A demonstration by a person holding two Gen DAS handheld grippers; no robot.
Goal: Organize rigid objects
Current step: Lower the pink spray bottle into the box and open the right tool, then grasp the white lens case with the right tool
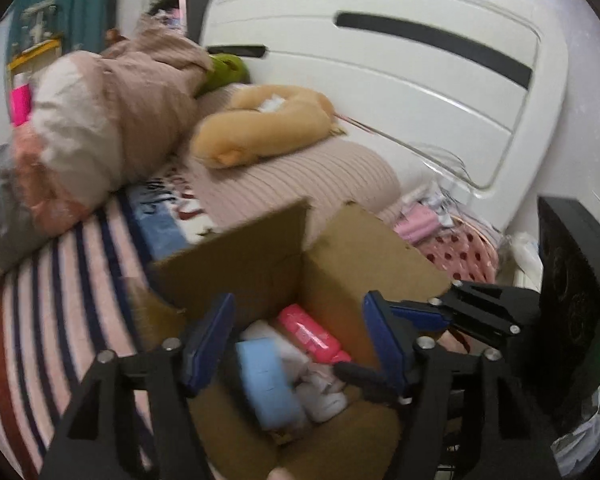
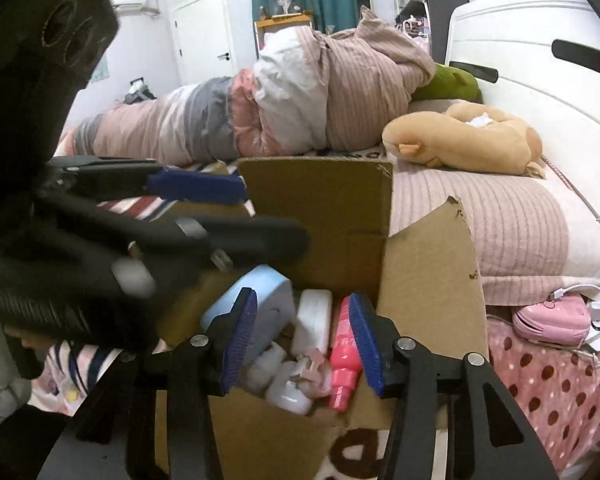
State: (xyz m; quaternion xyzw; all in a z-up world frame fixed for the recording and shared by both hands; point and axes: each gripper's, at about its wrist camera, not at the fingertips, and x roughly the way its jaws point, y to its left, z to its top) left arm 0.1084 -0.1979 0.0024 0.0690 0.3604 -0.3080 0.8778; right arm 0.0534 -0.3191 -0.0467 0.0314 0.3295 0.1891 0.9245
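Both the left gripper (image 1: 300,340) and right gripper (image 2: 302,340), jaws spread and empty, hover over the cardboard box (image 2: 424,264) already holding blue case (image 1: 266,380), pink bottle (image 2: 344,356), white bottles (image 2: 312,320); packing looks mostly done.

Pink bottle (image 2: 345,354) and blue case (image 2: 256,300) lie inside cardboard box (image 2: 428,272).

Both black two-finger grippers point downward, blue-padded fingers parted with nothing between them. The left gripper (image 1: 298,340) stands wider than the right gripper (image 2: 304,340). They sit close, side by side.
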